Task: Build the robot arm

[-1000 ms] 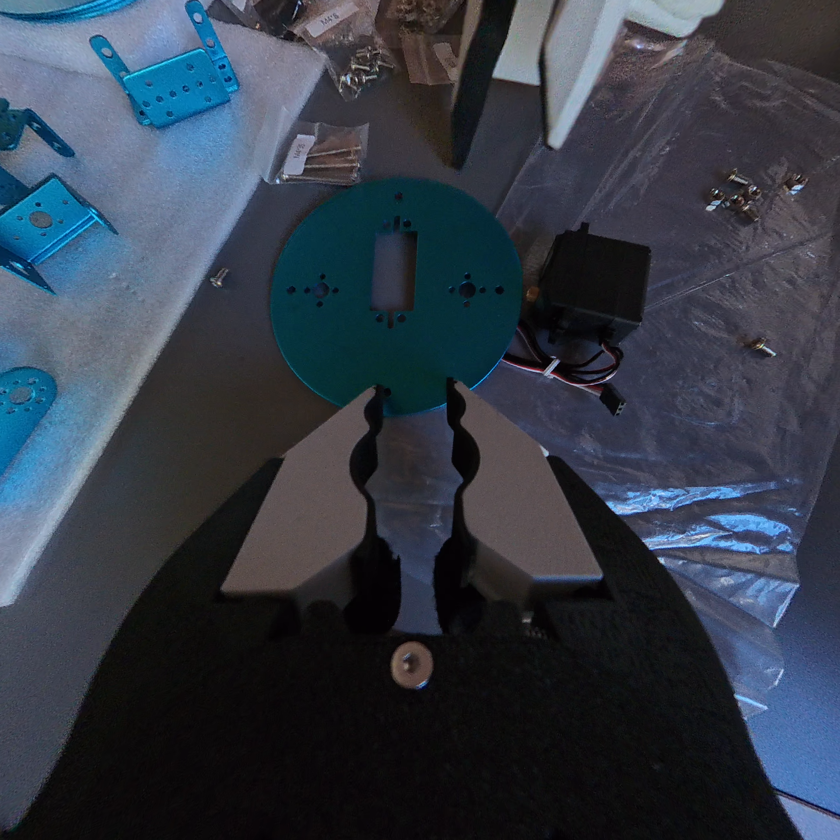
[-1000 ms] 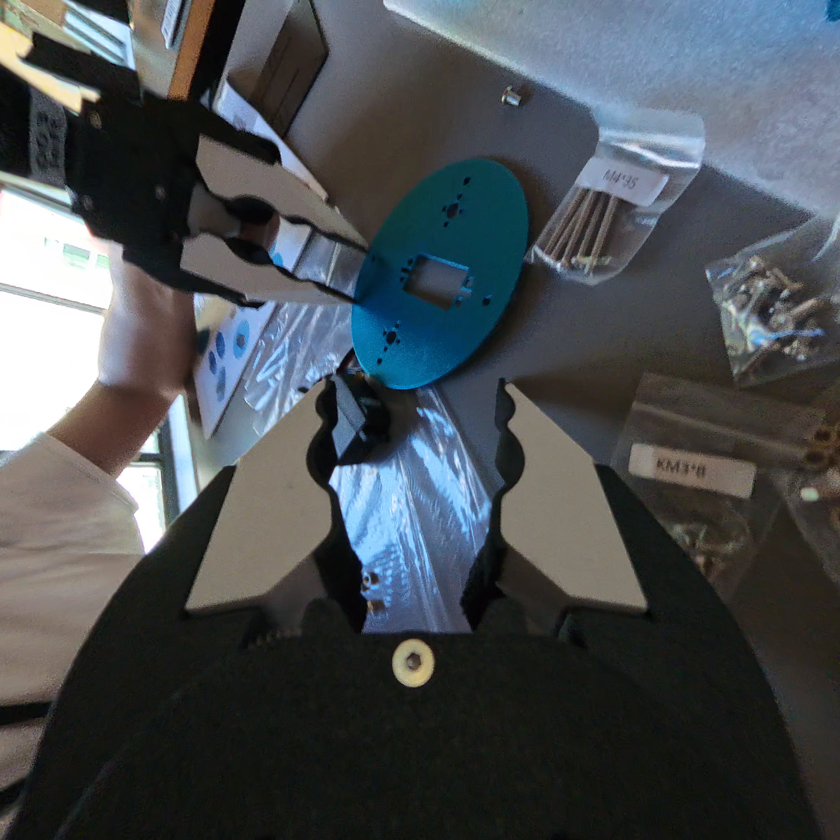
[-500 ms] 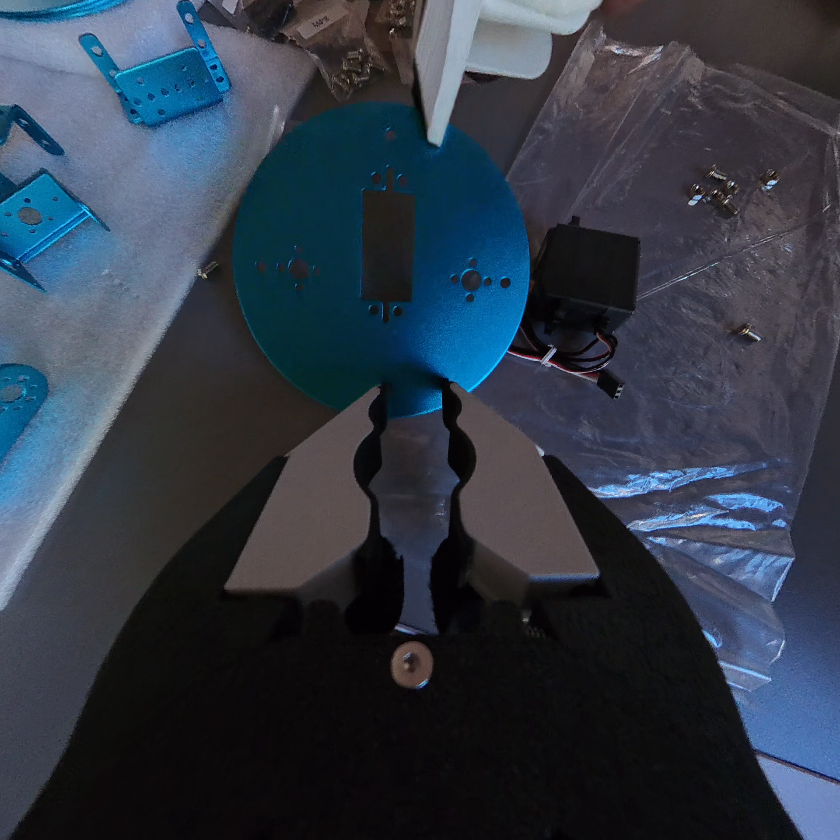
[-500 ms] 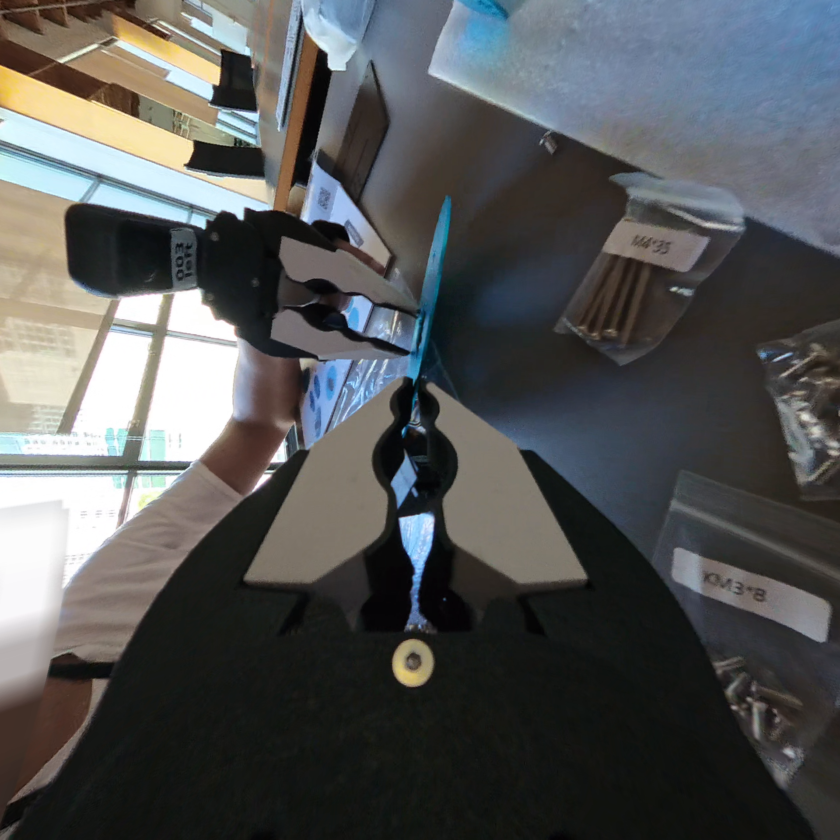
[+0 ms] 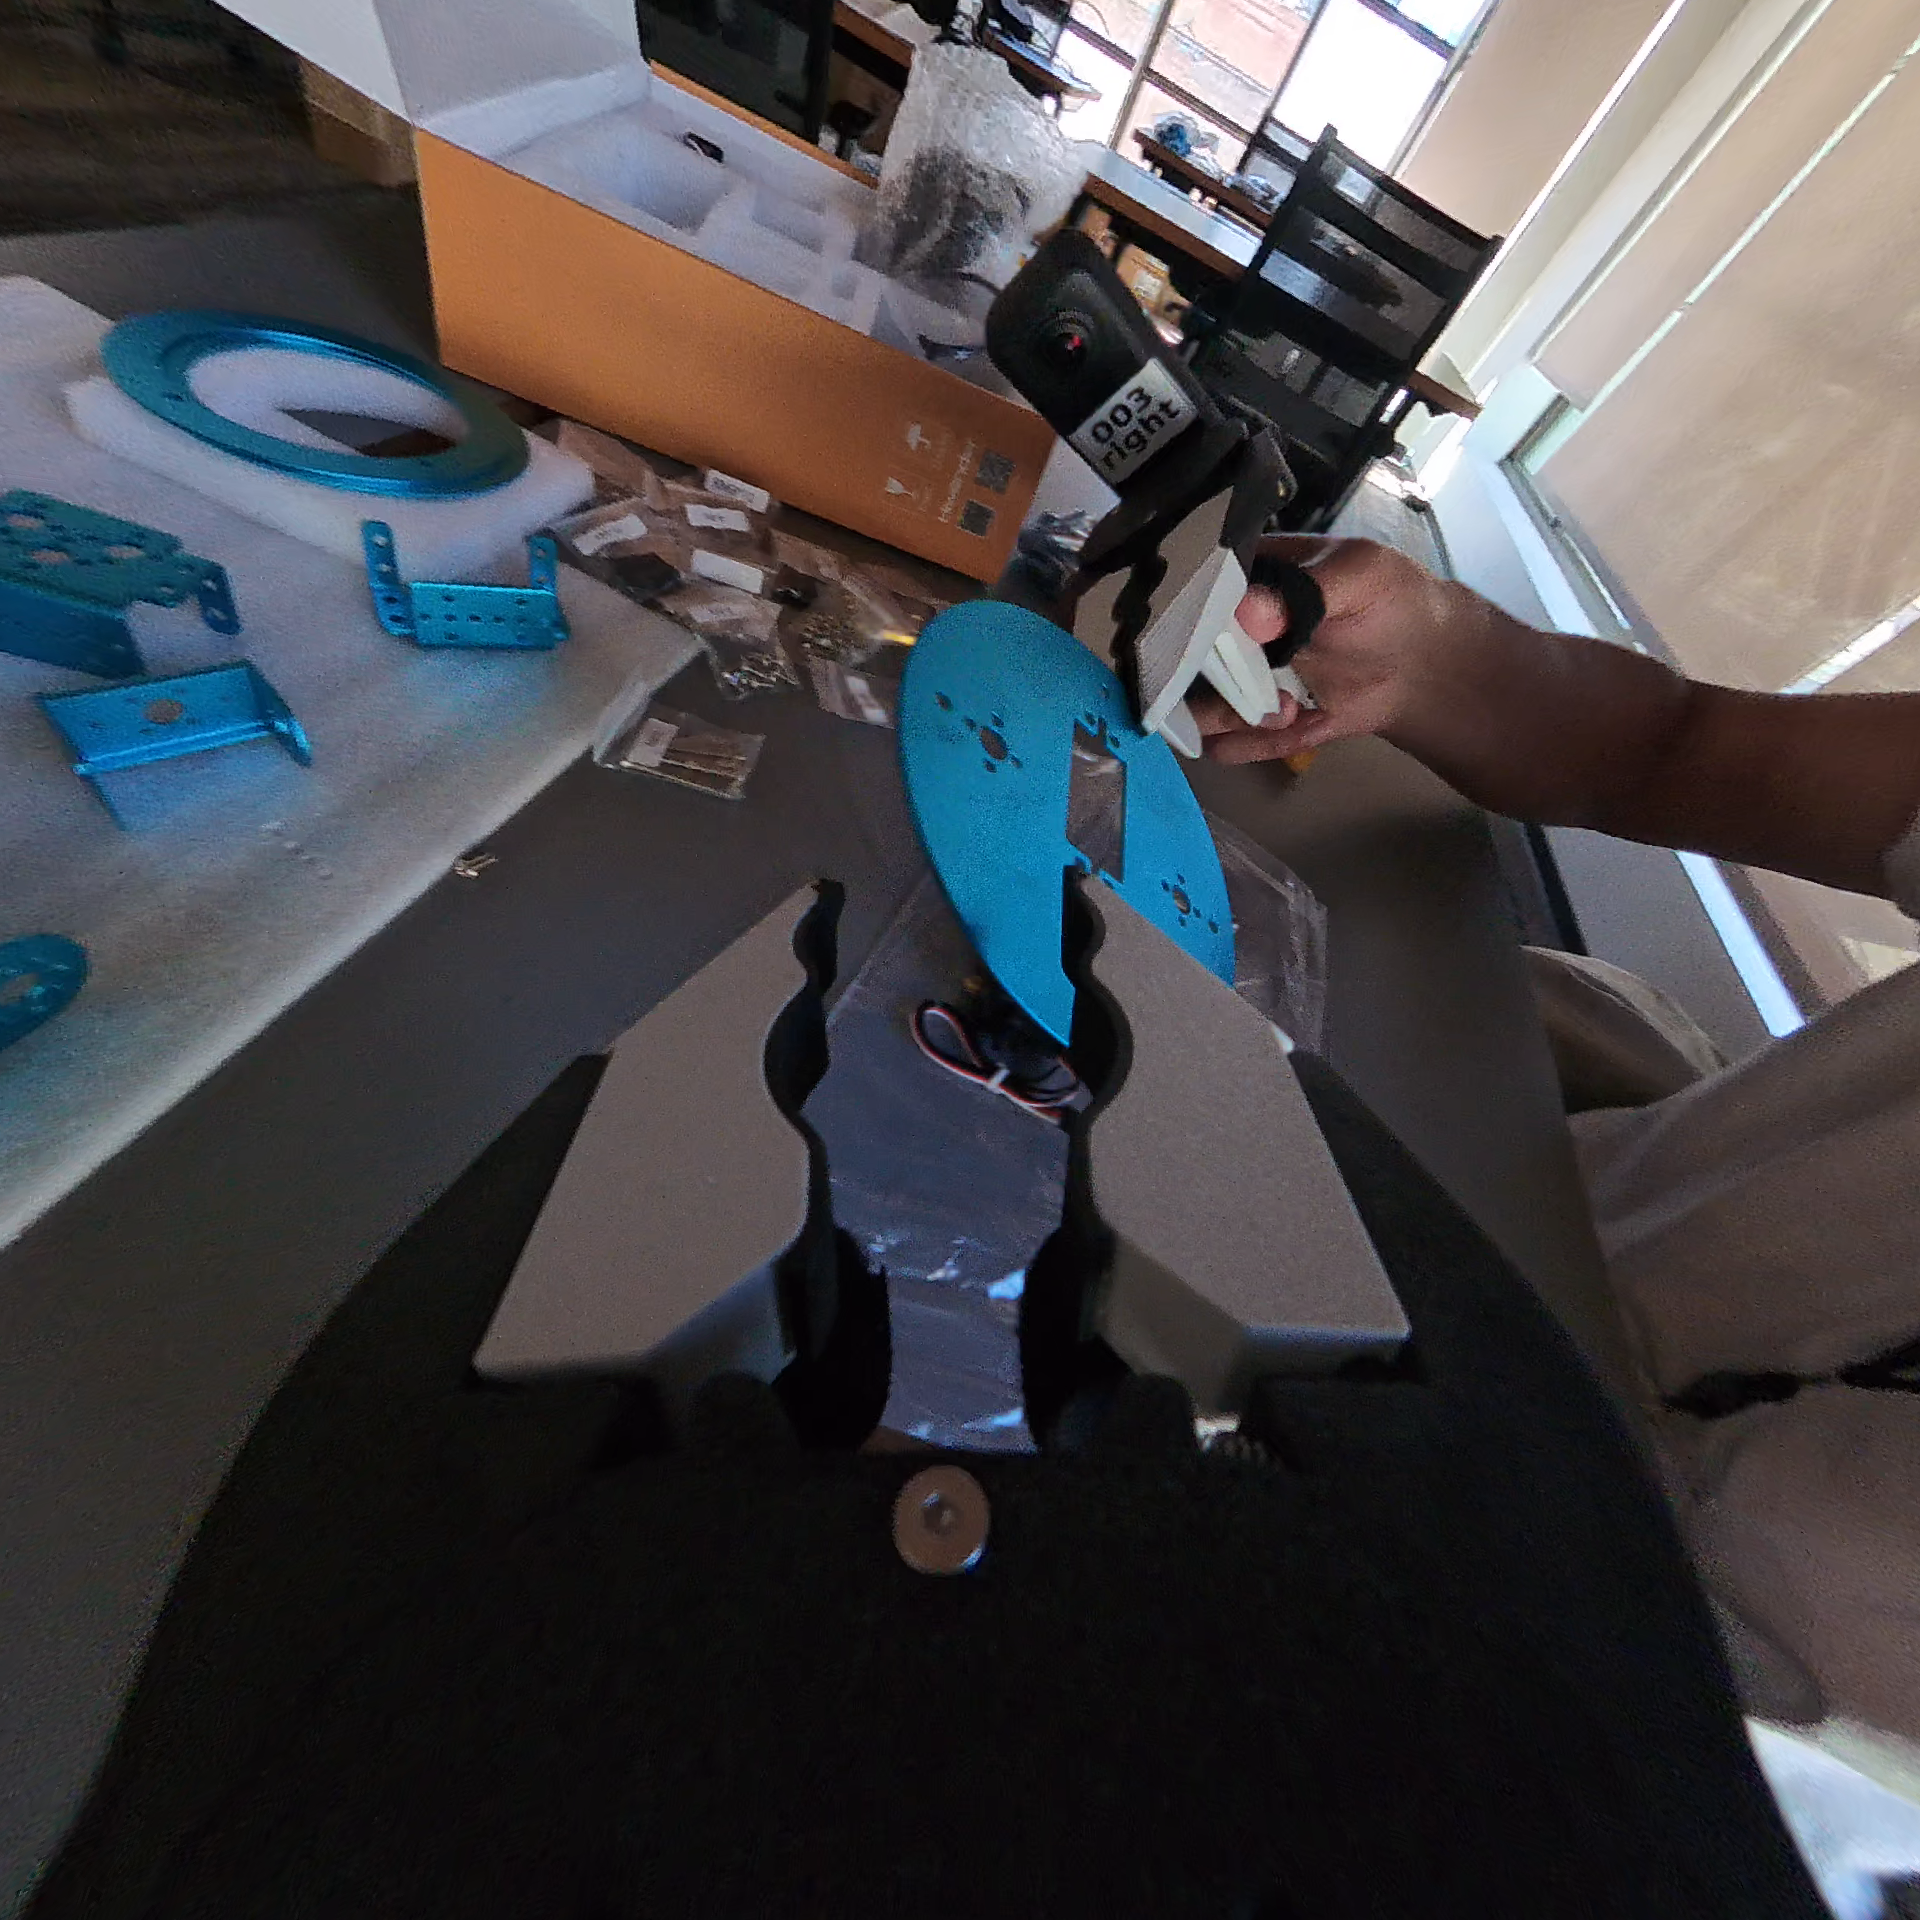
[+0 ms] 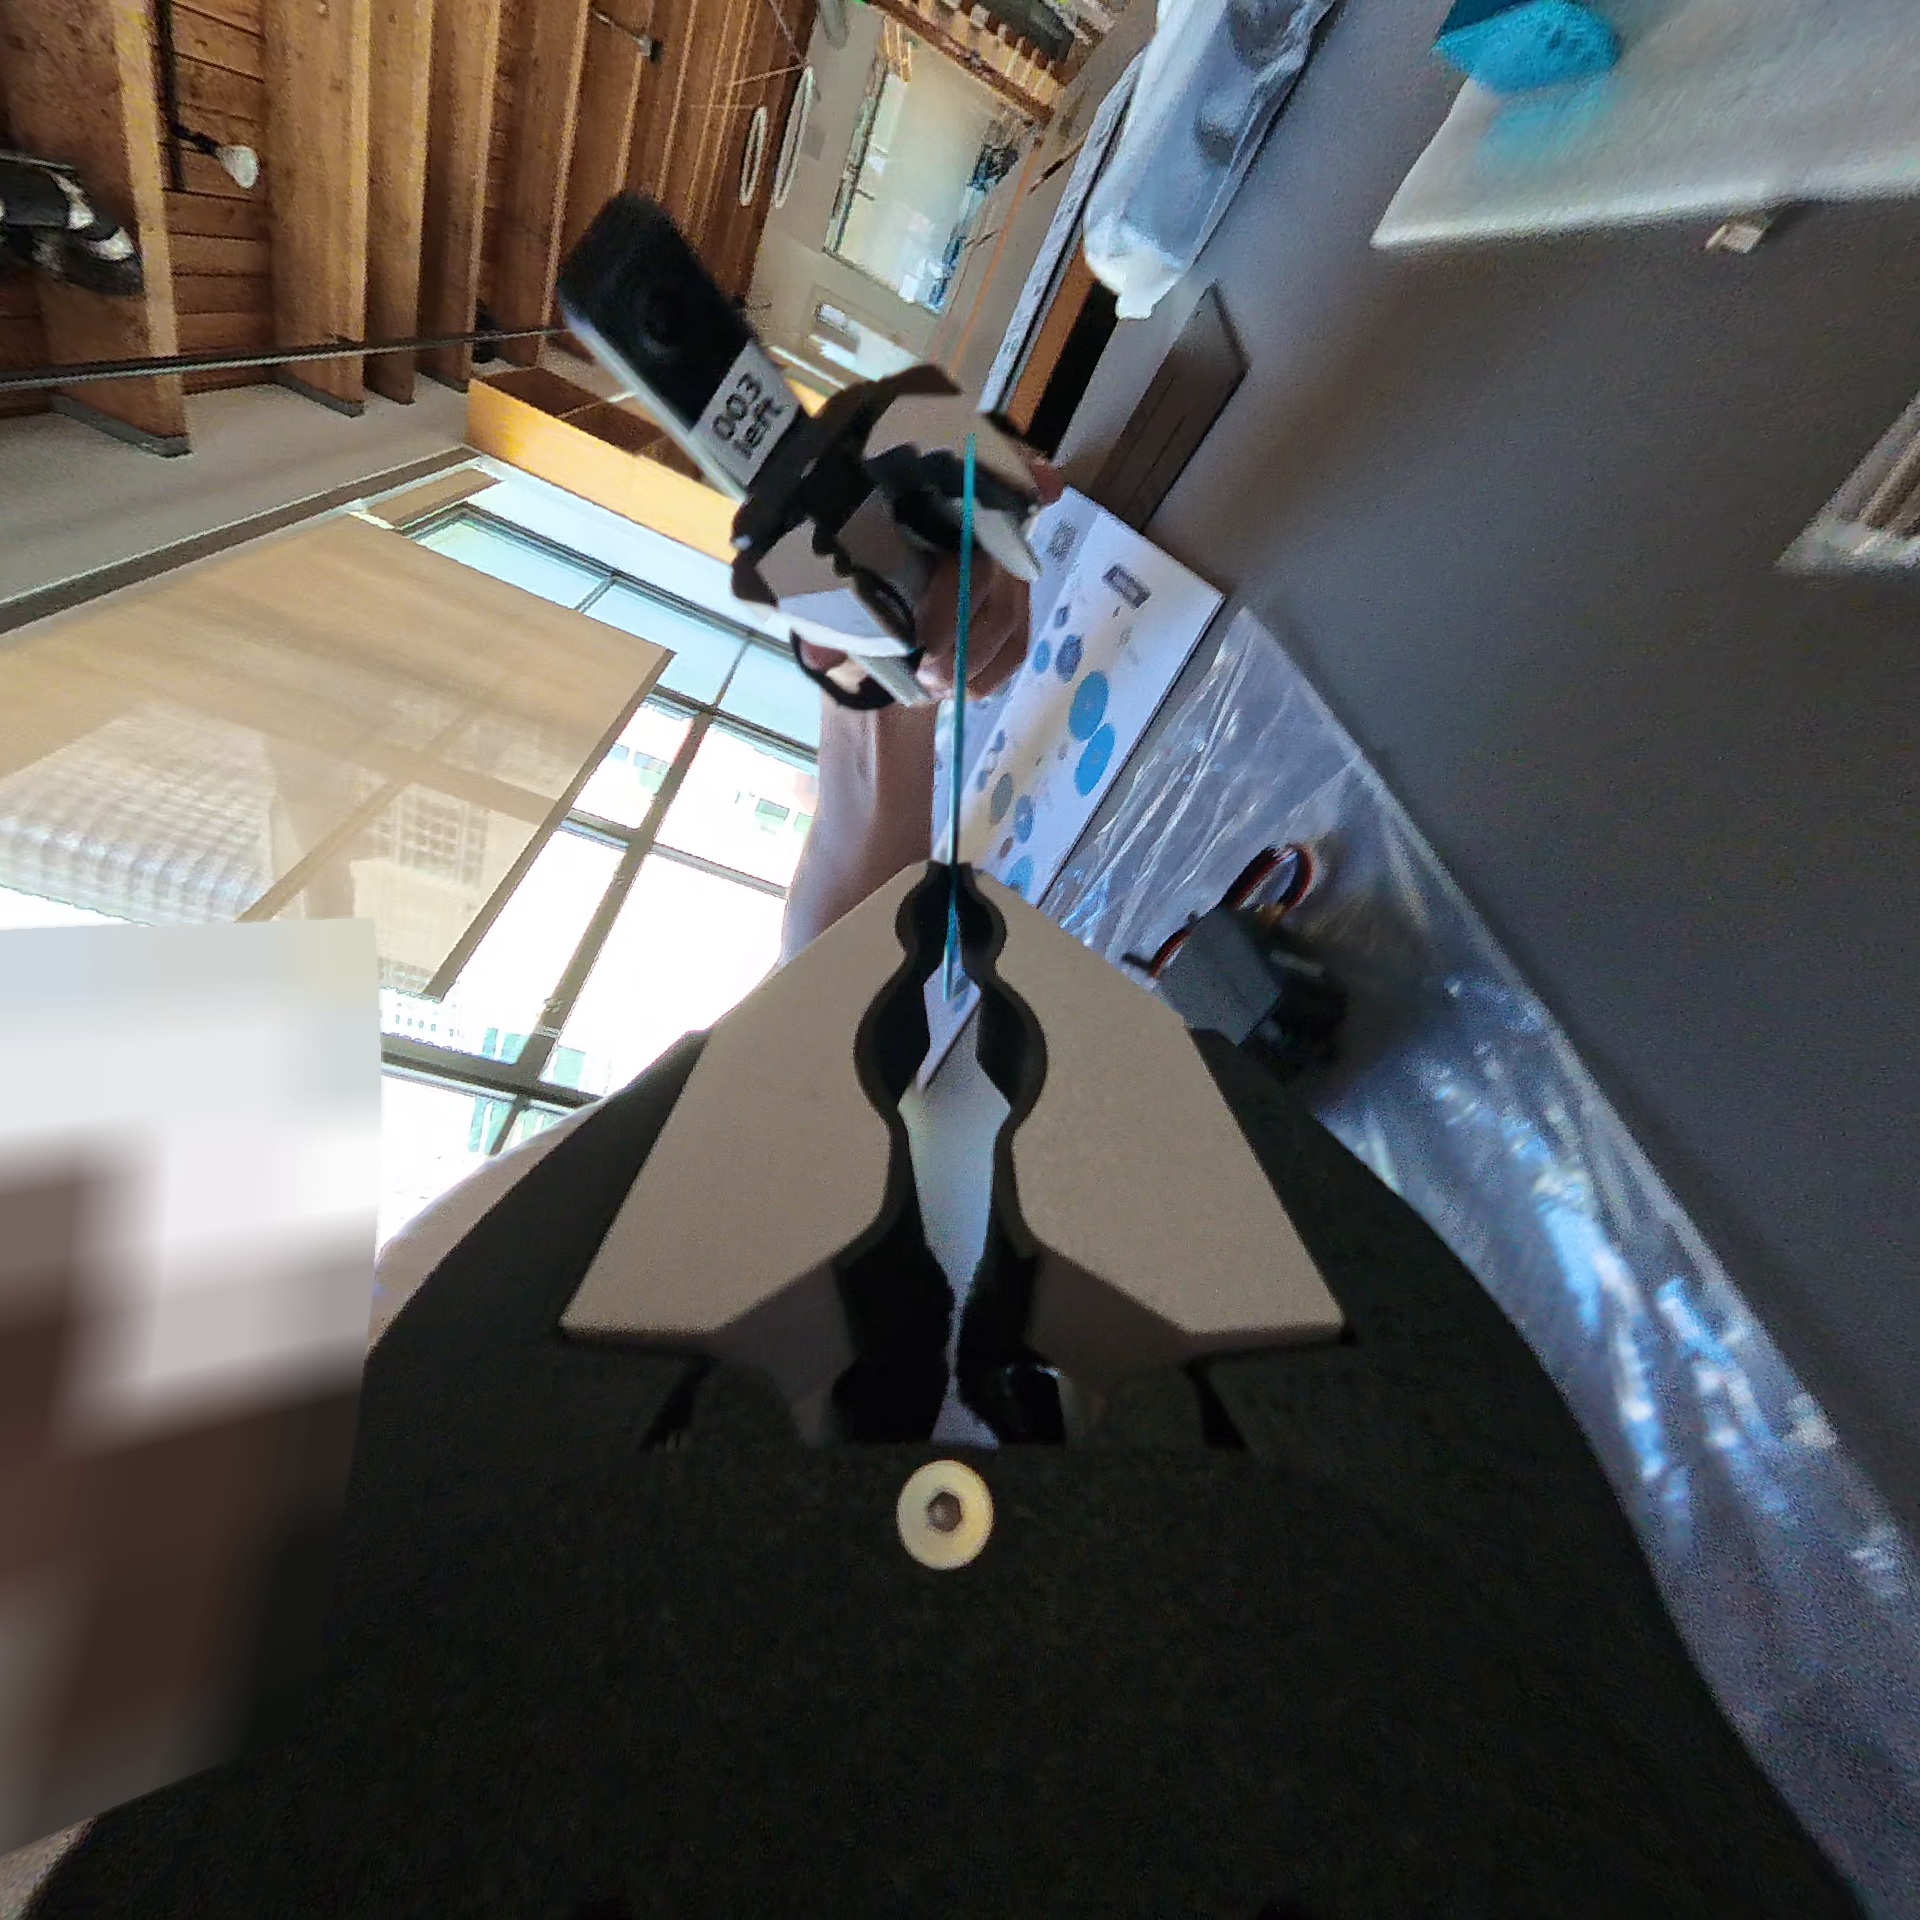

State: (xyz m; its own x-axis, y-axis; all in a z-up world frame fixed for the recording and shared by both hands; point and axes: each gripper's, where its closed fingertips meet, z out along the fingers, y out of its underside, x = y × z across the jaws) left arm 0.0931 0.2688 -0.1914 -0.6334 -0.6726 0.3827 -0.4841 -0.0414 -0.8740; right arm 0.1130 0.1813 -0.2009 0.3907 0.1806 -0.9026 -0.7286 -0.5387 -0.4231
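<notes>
Each gripper (image 5: 951,914) had 2 grey wedge-shaped fingers (image 5: 675,1143), scalloped black inner edges, a black body and 1 silver screw (image 5: 940,1536).

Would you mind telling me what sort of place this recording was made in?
Probably an office or lab workbench set up for assembling a kit. Blue metal brackets lie on white foam beside an open orange box, and desks by large windows show behind.

The left gripper (image 5: 951,914) has its jaws apart. The right gripper (image 5: 1153,675) pinches the far edge of the blue round plate (image 5: 1018,821), lifted above the clear plastic bag (image 5: 935,1174).
</notes>
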